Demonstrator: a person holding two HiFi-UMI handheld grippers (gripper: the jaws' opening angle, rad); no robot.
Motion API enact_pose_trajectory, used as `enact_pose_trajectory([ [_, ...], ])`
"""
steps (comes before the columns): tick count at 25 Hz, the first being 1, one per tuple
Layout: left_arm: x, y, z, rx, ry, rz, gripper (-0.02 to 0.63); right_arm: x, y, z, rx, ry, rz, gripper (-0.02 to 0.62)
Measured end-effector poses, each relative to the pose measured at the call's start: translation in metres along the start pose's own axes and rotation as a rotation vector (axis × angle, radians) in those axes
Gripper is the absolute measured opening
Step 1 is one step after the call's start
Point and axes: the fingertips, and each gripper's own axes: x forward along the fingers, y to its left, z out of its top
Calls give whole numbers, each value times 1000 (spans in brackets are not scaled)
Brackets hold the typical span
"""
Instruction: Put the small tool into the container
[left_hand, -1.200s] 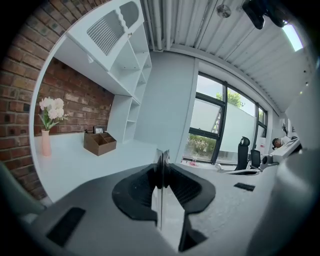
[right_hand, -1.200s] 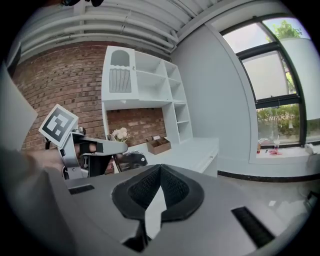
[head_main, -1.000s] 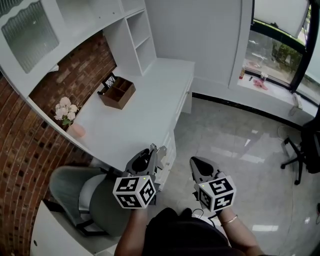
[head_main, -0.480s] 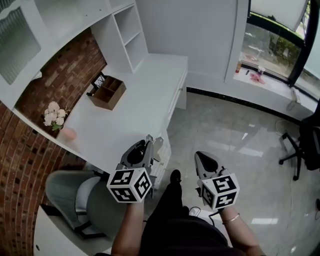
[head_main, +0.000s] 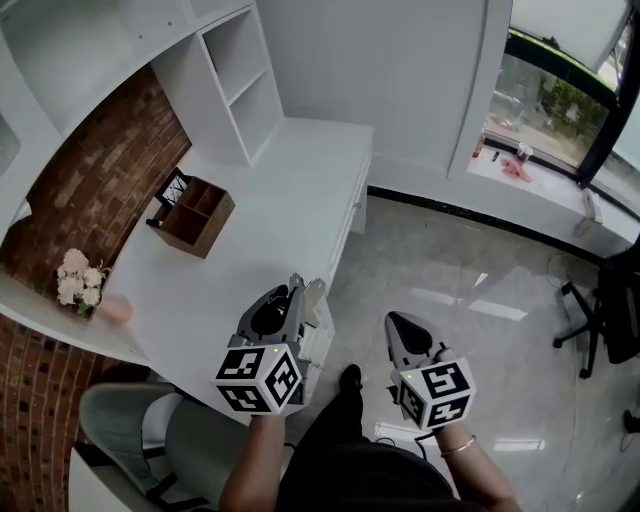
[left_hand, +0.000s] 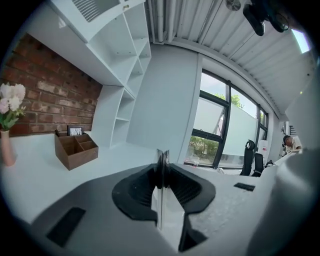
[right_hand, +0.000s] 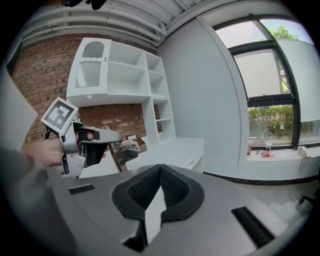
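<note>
The container, a brown wooden organizer (head_main: 192, 215) with open compartments, stands on the white desk (head_main: 260, 240) near the brick wall; the left gripper view has the organizer (left_hand: 76, 150) at the left. My left gripper (head_main: 297, 292) hovers over the desk's near edge, shut on the small tool (head_main: 318, 293), a thin shiny metal piece. In the left gripper view the tool (left_hand: 162, 162) stands edge-on between the left gripper's (left_hand: 161, 155) jaws. The right gripper view shows the tool's (right_hand: 122, 150) shiny side. My right gripper (head_main: 393, 320) hangs over the floor, and its jaws (right_hand: 160, 169) are shut with nothing in them.
A white shelf unit (head_main: 225, 90) rises at the desk's far end. A pink vase with flowers (head_main: 80, 285) stands at the desk's left. A grey chair (head_main: 150, 440) sits below the left gripper. A black office chair (head_main: 600, 320) stands on the tiled floor at right.
The view has swung, so the desk, organizer and flowers have slid down and left in the picture. Both grippers keep their places and their jaws have not moved.
</note>
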Motion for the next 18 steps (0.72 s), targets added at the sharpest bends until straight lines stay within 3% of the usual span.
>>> enact_pose_trajectory([
  [5,48,34,24,-20,2,13,86,70,-7,22,5,47,57,5],
  [9,76,72,36,-97,-6,33,86,127,1,42,-30,62,117,5],
  [18,97,136,55,-152,-40,135,86,209,32,67,-98,115,251,5],
])
